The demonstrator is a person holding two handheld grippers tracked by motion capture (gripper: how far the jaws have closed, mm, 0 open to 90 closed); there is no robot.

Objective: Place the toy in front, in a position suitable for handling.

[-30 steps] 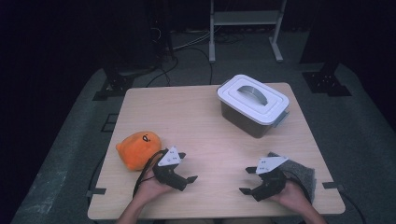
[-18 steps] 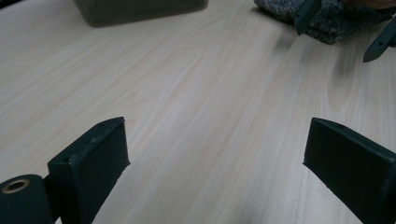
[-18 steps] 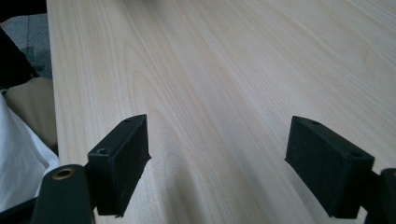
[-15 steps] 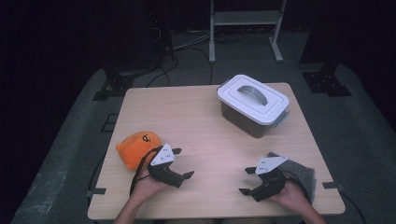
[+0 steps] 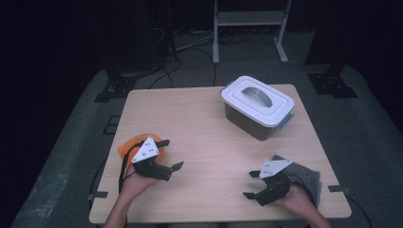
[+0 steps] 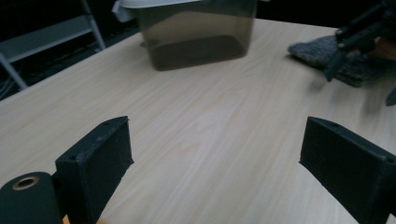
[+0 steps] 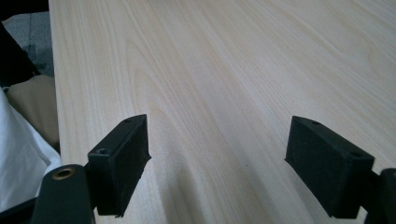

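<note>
My left gripper (image 5: 170,155) hangs open above the table's front left, with nothing between its jaws. Its body covers the right part of an orange plush toy (image 5: 126,147) lying on the table (image 5: 199,128). In the left gripper view the open left gripper (image 6: 215,158) looks across bare wood to a white-lidded plastic box (image 6: 201,37). My right gripper (image 5: 251,185) rests low at the front right, open and empty, just left of a grey cloth (image 5: 310,178). In the right gripper view the right gripper (image 7: 217,158) has plain tabletop between its jaws.
The white-lidded box (image 5: 259,107) with a handle stands at the table's back right. The grey cloth (image 6: 322,51) and the other gripper (image 6: 359,37) lie beyond the left jaws. A metal stand (image 5: 249,19) and cables are on the dark floor behind the table.
My left gripper has risen and moved left and away from the front edge, now over the orange toy. The right gripper has kept still.
</note>
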